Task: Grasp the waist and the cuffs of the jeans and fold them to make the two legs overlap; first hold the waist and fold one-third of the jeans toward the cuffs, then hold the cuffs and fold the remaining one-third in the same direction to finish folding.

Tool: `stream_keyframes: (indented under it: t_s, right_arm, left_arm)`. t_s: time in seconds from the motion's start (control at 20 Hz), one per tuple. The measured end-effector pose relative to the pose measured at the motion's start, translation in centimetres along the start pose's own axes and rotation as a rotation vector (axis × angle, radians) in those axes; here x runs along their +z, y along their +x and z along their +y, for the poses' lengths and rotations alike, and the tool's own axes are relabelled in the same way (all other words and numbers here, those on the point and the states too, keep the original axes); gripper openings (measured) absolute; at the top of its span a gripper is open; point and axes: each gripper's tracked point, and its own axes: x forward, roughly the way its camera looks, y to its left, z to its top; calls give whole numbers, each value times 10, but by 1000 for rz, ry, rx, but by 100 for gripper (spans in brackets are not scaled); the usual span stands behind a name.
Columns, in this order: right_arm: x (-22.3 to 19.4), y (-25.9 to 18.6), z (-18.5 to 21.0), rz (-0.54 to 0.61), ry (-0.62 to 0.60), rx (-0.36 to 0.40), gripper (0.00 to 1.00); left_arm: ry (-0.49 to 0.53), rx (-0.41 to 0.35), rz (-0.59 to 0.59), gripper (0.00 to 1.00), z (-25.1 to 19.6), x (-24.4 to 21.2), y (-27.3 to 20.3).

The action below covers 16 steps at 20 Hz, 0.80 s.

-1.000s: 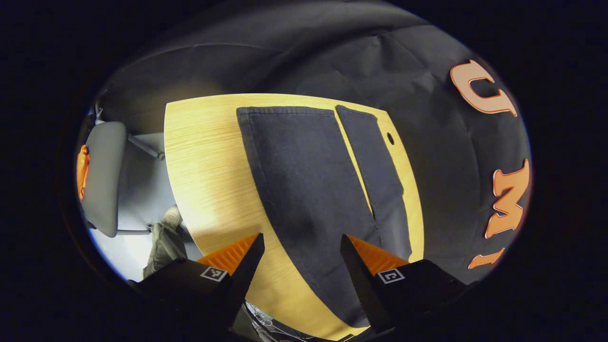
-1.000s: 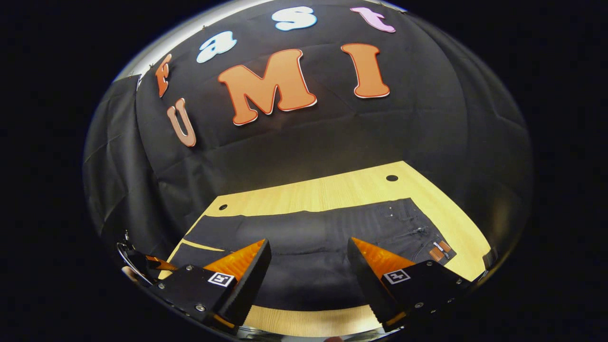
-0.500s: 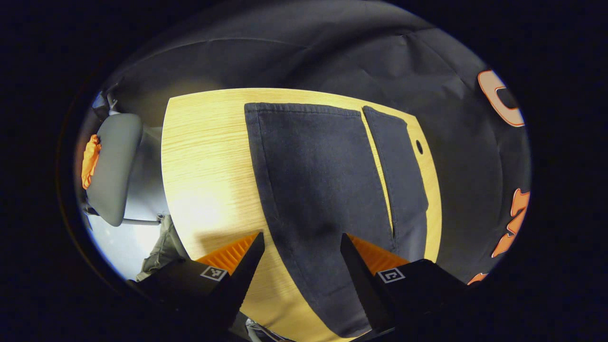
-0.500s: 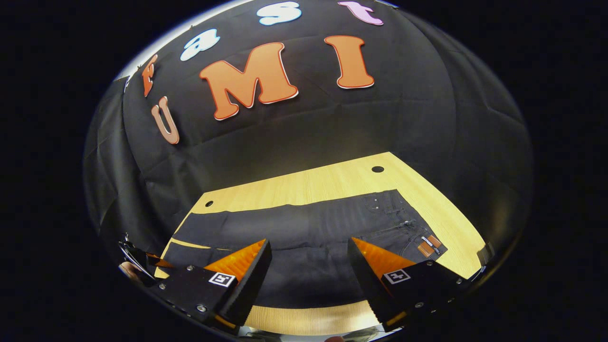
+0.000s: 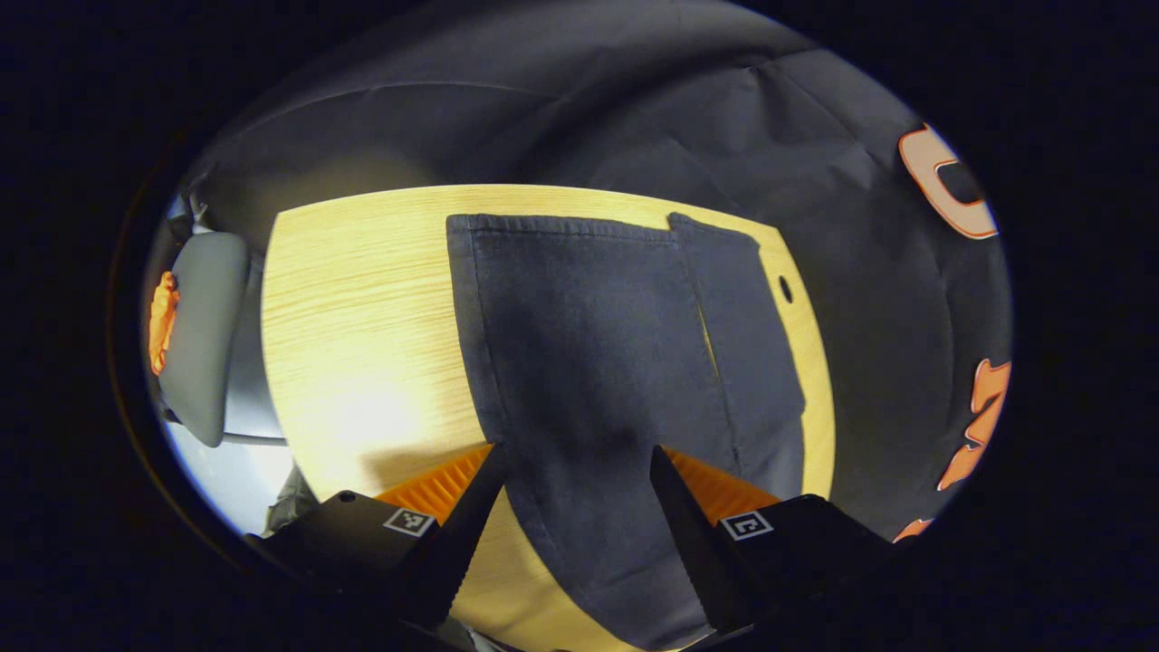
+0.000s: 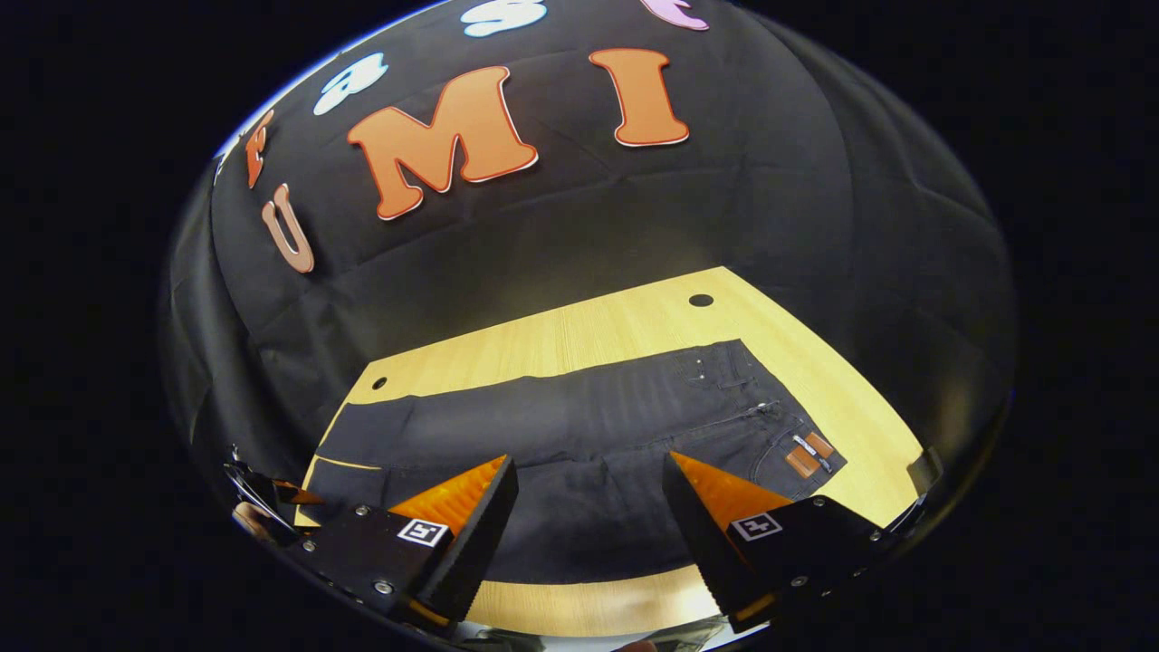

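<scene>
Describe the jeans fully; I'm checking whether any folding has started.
The jeans are dark denim, spread flat and unfolded on the wooden table. The two legs lie side by side with a thin gap, cuffs at the far end in the left gripper view. The waist, with zipper and a brown tag, lies right in the right gripper view. Neither gripper touches them.

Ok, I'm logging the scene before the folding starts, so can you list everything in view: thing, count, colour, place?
jeans: one pair, dark, spread flat along the table, legs side by side, not yet folded
waist patch: one, brown, at the waist end of the jeans
table: one, light wood, under the jeans
table holes: two, dark, near the far edge
chair: one, grey, beside the table's end
left claw: one, open, above the nearer leg
right claw: one, open, above the jeans' middle
</scene>
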Motion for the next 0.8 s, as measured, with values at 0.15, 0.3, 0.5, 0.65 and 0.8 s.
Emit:
stream_keyframes:
  t_s: [0.15,0.3,0.5,0.65,0.8]
  right_arm:
    - [3,-2,0,-5,-9,-4,98]
    - [5,-3,3,-3,-4,6,98]
    - [5,-5,4,-4,31,15,98]
    - [-4,-15,-14,36,65,-4,98]
    - [-1,-33,-46,-3,255,-9,98]
  left_arm:
    - [1,-106,19,98,-23,-2,12]
    - [22,-210,86,90,-46,-12,32]
    - [-46,-151,111,10,-39,-16,51]
    - [-53,-195,90,3,-35,-13,40]
    - [-16,-253,71,3,-37,-8,14]
